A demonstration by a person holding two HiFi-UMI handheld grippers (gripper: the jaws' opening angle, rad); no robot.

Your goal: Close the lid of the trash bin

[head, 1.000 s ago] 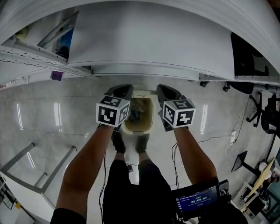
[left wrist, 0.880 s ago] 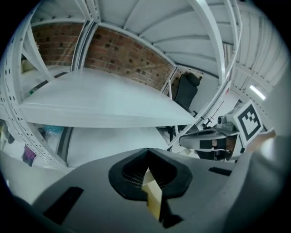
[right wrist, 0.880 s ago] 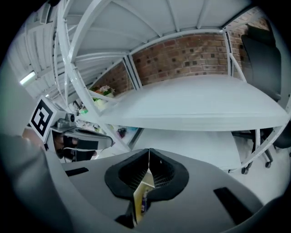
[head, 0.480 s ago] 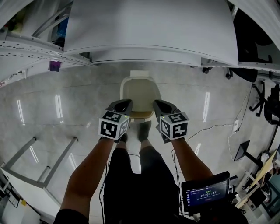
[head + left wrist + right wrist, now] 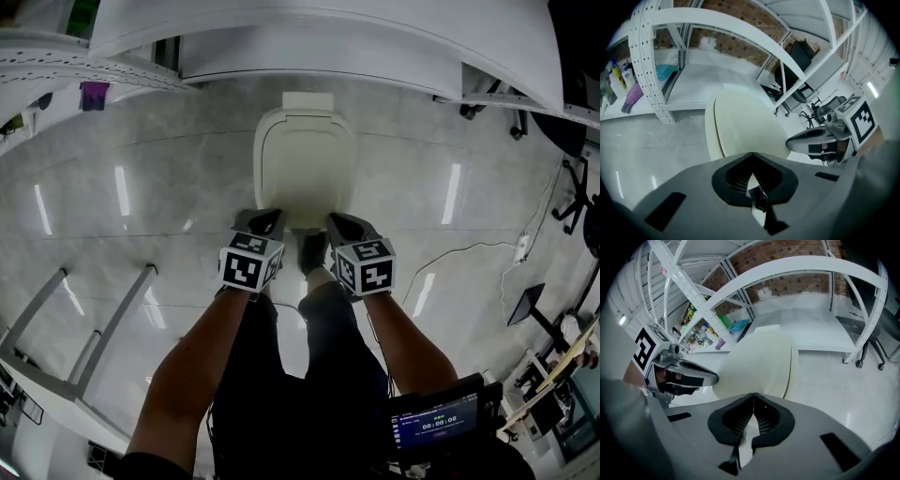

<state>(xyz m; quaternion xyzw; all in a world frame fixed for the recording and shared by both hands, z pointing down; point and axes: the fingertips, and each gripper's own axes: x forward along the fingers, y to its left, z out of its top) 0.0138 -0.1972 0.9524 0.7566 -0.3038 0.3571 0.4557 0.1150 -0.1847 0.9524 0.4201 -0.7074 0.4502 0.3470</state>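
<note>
Hovering: L claw (image 5: 266, 219) + R claw (image 5: 340, 222) both pressed together, empty | bin lid (image 5: 305, 169) down, just ahead btwn them

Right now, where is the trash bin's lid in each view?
Head view: the lid is at upper centre, just below the white rack.
Left gripper view: the lid is a cream shape in the middle of the picture.
Right gripper view: the lid is in the middle of the picture.
Shared landmark: the white rack behind the bin, arching across the top of every view.
</note>
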